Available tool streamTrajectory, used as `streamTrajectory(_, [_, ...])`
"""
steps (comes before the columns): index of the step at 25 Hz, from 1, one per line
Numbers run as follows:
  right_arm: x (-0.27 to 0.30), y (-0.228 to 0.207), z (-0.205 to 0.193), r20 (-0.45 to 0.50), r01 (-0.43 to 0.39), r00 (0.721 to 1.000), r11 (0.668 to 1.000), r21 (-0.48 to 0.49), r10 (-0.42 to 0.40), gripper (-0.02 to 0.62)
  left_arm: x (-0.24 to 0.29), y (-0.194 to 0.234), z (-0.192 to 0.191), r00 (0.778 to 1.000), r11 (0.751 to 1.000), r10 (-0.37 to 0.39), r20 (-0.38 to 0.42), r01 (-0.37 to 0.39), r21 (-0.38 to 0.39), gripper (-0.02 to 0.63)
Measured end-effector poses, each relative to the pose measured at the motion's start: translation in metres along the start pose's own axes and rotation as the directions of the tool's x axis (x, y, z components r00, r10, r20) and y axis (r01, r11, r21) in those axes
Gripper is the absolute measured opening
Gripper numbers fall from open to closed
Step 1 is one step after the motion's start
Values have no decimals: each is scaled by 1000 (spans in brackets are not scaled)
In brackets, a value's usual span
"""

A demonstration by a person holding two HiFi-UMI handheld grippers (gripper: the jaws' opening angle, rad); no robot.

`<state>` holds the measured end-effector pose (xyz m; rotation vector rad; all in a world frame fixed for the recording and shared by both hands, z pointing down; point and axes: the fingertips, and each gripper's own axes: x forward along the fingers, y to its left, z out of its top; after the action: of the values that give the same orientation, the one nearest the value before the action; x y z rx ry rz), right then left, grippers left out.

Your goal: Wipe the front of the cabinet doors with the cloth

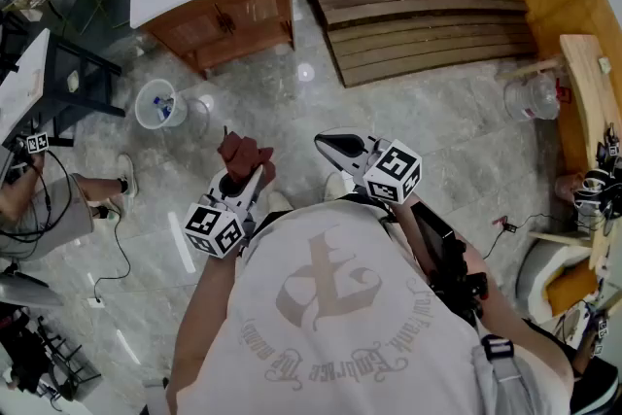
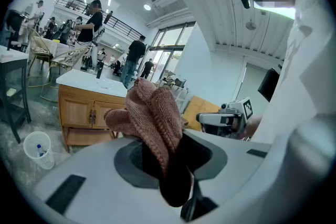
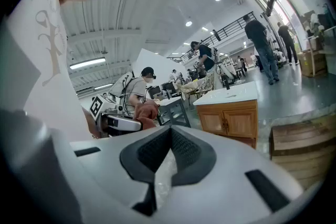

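Observation:
The wooden cabinet (image 1: pixel 228 19) with a white top and two front doors (image 3: pixel 233 122) stands on the floor some way ahead of me. My left gripper (image 1: pixel 236 172) is shut on a reddish-brown knitted cloth (image 1: pixel 243 153), which bunches up out of the jaws (image 2: pixel 152 113). It is held in the air, well short of the cabinet (image 2: pixel 86 113). My right gripper (image 1: pixel 328 146) is beside it to the right, shut with nothing between its pads (image 3: pixel 169 149). Each gripper shows in the other's view: the right gripper (image 2: pixel 220 119) and the cloth (image 3: pixel 146 111).
A white bucket (image 1: pixel 158 104) sits on the marble floor left of the cabinet. A slatted wooden pallet (image 1: pixel 428 24) lies to the cabinet's right, with yellow wooden furniture (image 1: pixel 583 63) further right. A dark table (image 1: pixel 58 73) and a seated person (image 1: pixel 39 199) are at left.

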<state>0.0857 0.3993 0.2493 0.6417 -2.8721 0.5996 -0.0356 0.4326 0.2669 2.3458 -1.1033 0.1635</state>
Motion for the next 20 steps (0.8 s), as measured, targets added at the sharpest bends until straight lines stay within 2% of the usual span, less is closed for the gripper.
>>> streamTrajectory(12, [-13,-19,-6,16,53,998,998,37,-54,14,21,-11,-3,999,999,-27,-26,28,22,117])
streamTrajectory(20, [-12,-23,-9,9,36,999,999,39,-36,14,22,-13,-4,1000,1000,1,-29,0,28,117])
